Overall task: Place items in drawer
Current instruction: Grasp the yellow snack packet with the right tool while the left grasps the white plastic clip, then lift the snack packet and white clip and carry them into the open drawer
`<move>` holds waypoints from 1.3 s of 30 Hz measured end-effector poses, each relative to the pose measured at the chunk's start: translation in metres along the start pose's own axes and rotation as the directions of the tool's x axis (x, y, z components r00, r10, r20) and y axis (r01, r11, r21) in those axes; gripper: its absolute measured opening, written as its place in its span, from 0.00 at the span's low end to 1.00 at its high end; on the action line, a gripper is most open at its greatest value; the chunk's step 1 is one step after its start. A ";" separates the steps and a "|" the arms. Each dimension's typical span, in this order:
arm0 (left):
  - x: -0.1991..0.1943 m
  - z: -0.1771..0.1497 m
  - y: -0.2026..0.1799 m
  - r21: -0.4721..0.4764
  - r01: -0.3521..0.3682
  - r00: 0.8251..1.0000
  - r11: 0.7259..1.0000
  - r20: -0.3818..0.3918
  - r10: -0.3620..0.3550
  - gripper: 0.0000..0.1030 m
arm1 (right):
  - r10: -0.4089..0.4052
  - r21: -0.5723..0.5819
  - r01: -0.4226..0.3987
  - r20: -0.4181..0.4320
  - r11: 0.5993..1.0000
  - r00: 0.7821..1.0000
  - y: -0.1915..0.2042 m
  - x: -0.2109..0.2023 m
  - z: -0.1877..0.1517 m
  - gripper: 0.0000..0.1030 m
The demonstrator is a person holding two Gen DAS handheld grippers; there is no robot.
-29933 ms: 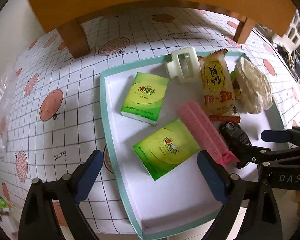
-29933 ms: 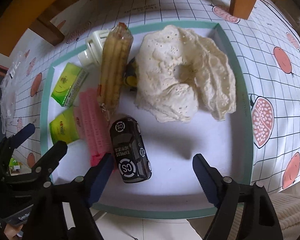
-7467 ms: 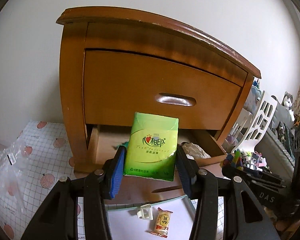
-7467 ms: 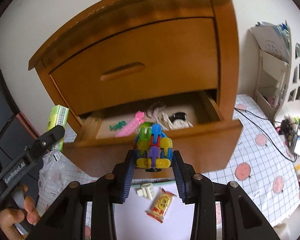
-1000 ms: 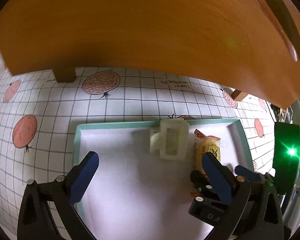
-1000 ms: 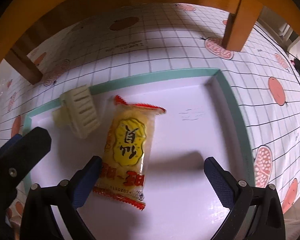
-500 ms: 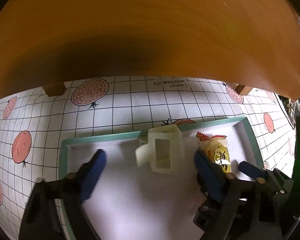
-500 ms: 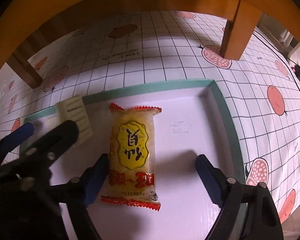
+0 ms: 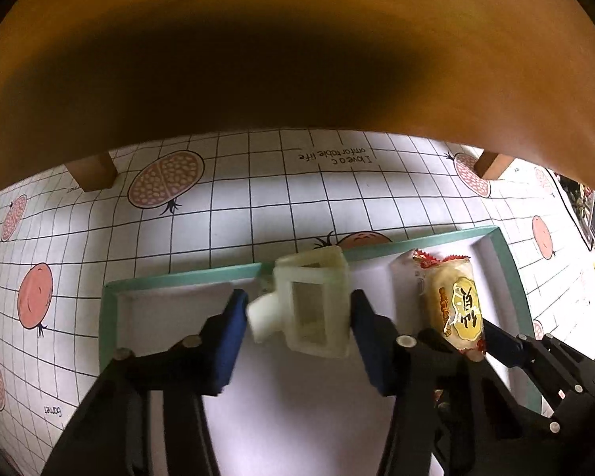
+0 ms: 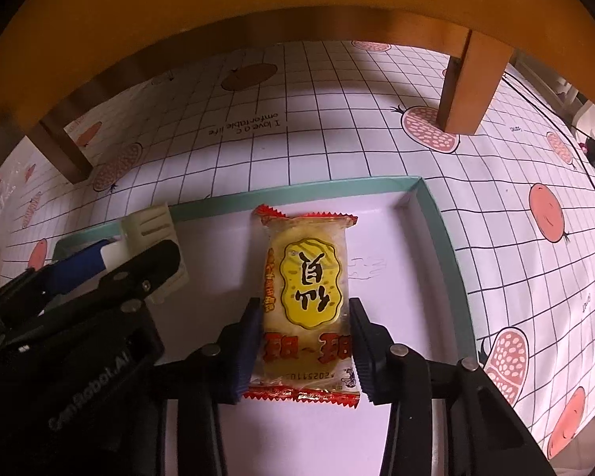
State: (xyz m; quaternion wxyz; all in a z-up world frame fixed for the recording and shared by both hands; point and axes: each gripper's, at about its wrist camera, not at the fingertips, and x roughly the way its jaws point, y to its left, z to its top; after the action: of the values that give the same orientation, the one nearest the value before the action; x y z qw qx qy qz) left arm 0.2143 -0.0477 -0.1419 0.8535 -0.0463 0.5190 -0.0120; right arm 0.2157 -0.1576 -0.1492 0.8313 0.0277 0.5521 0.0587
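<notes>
The left tool (image 9: pixel 295 331) points steeply down into a shallow white tray with a teal rim (image 9: pixel 186 277), and its jaws are closing around a cream plastic hair claw clip (image 9: pixel 311 305) that lies near the tray's far edge. The right blue pad (image 9: pixel 367 341) sits against the clip's side, while the left pad is just at the clip's protruding end; whether both press firmly cannot be told. The right tool (image 10: pixel 303 341) also points down into the tray, its jaws closing on a yellow snack packet (image 10: pixel 305 289) with red crimped ends and a yellow oval label. Both of its blue pads (image 10: pixel 248 349) lie along the packet's long sides near the nearer end, touching or almost touching the wrapper. In the right wrist view the left tool (image 10: pixel 99 273) shows at the left, covering part of the clip (image 10: pixel 150 230), which lies beside the packet and apart from it. In the left wrist view the packet (image 9: pixel 454 305) lies to the right of the clip with the right tool (image 9: pixel 476 341) over its near end. The tray rests on a white checked mat with pomegranate prints (image 10: pixel 377 127). Above it hangs the orange-brown wooden underside of a cabinet (image 9: pixel 297 39), whose legs (image 10: pixel 470 83) stand on the mat beyond the tray.
</notes>
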 end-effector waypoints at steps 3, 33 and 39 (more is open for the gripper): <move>0.000 -0.001 -0.001 0.004 -0.004 1.000 1.000 0.001 0.004 0.49 | 0.002 -0.005 -0.002 0.000 1.000 1.000 -0.001 0.003 0.002 0.39; -0.030 -0.060 0.021 -0.085 -0.004 0.999 0.996 -0.053 0.000 0.47 | 0.056 0.080 -0.054 -0.022 0.995 0.998 -0.013 -0.011 -0.015 0.38; -0.040 -0.066 0.024 -0.083 -0.011 0.999 0.997 -0.045 0.008 0.47 | 0.100 0.124 -0.099 -0.002 0.987 0.995 -0.019 -0.019 -0.018 0.38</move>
State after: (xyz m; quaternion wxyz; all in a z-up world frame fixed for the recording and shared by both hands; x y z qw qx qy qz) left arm 0.1370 -0.0259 -0.1384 0.8390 -0.0789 0.5382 0.0126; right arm 0.1929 -0.1796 -0.1409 0.8216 0.1065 0.5562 0.0657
